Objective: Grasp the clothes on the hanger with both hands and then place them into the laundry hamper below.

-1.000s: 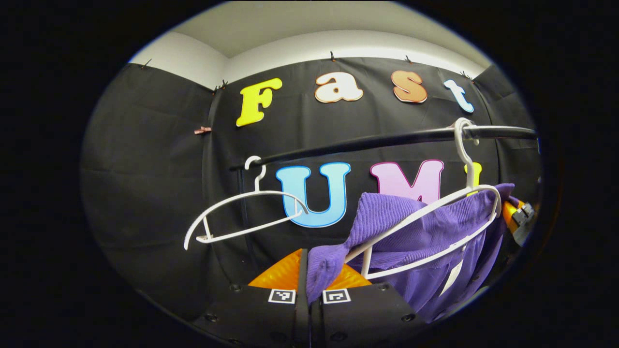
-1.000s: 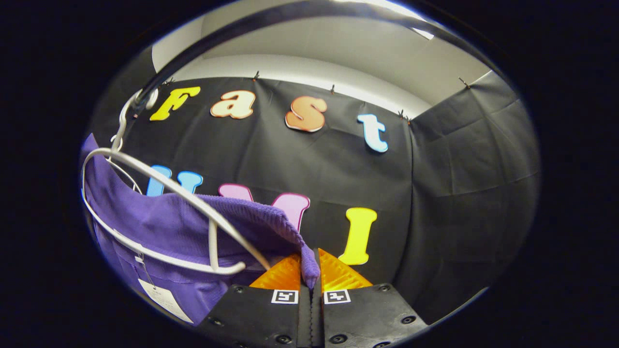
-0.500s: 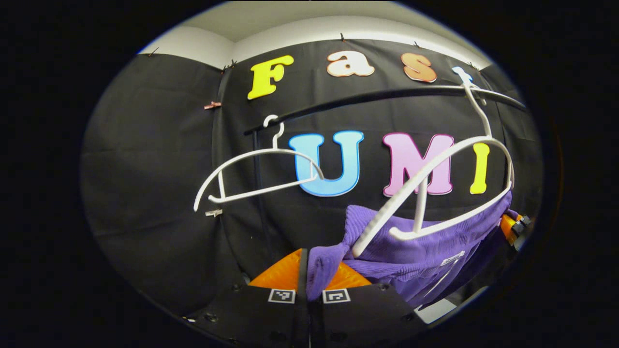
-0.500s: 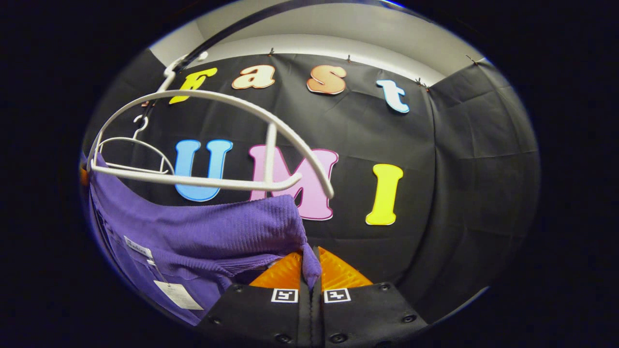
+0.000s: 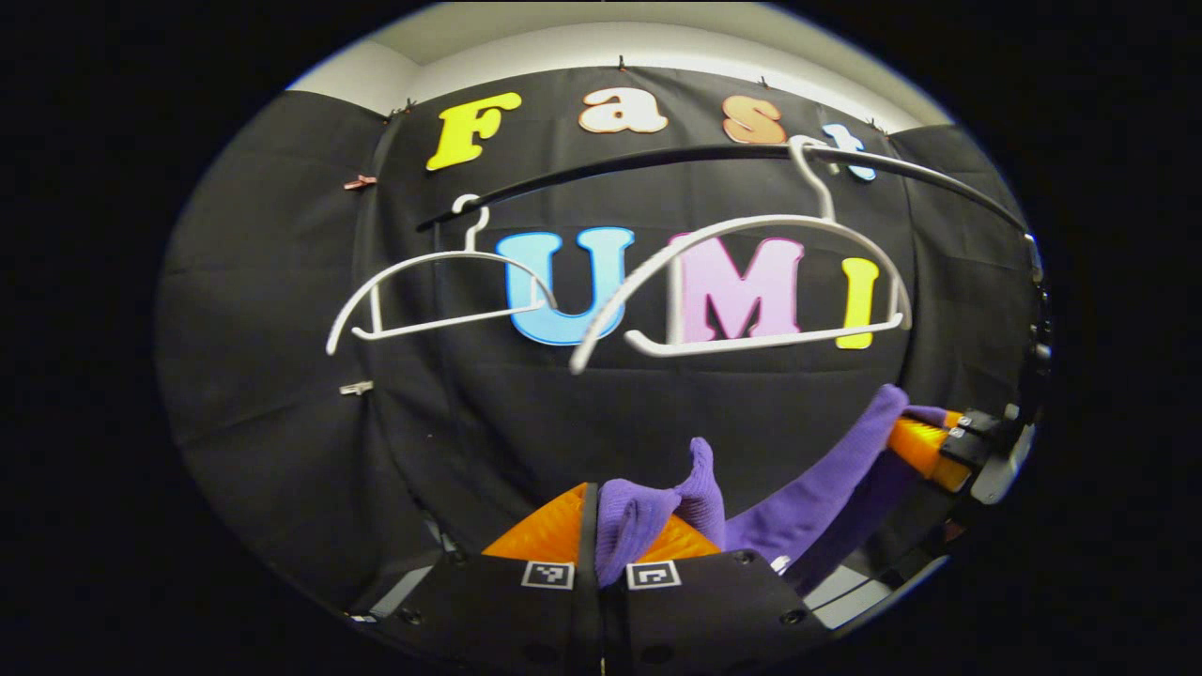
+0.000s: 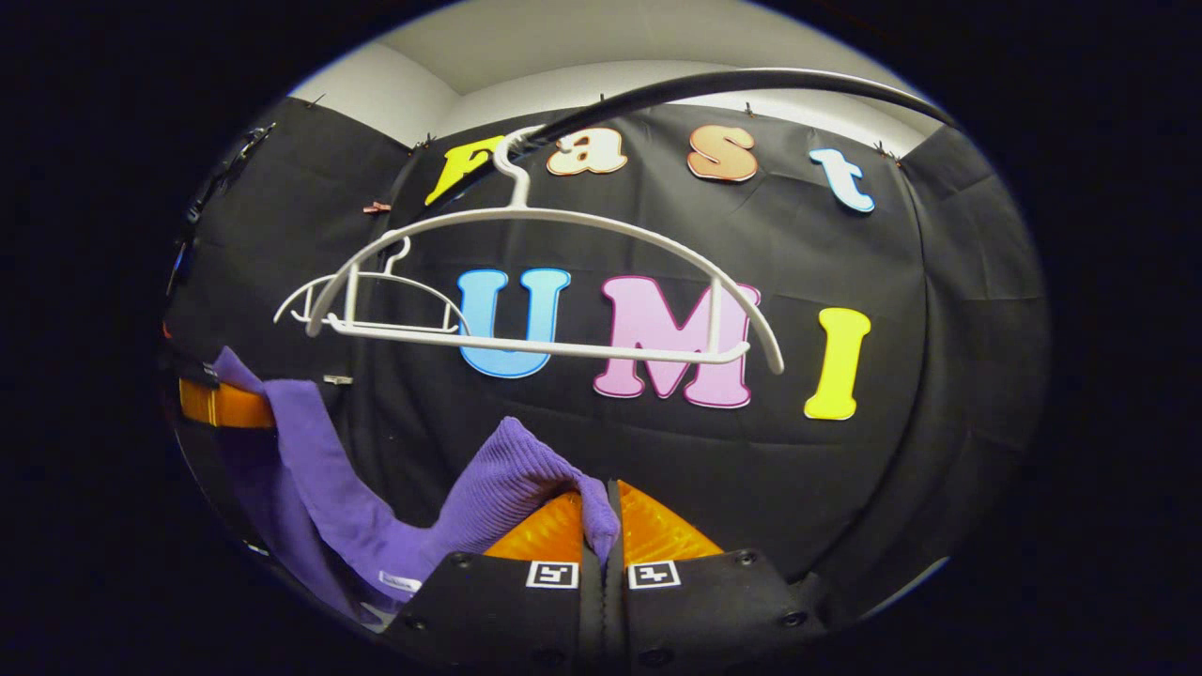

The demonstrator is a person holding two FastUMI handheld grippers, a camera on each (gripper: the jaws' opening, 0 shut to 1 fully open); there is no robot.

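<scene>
White hangers (image 5: 742,282) above purple garment (image 5: 808,498).

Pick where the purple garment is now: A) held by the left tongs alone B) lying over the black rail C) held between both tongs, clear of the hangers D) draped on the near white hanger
C: the purple garment sags below the bare near hanger, one end pinched in the right tongs, the other in the left tongs.
</scene>
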